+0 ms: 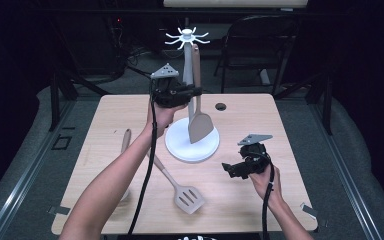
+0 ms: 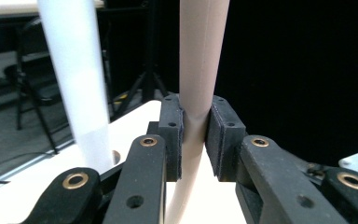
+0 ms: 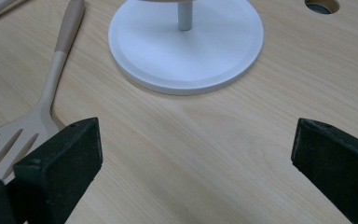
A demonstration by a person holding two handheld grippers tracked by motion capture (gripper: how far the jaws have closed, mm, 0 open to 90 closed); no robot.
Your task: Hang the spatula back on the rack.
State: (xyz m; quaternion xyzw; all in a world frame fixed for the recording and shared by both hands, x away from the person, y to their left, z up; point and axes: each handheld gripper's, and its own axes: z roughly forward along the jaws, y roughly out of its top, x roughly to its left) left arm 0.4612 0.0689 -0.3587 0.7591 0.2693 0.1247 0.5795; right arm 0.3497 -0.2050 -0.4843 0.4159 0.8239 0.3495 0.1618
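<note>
Left gripper [image 1: 192,91] jaws clamp unmarked turner [image 1: 198,120] handle; right gripper [image 3: 191,154] agape

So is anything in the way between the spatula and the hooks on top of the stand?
Nothing visible. The left claw holds the spatula upright beside the stand's pole, its handle tip just under the hooks.
</note>
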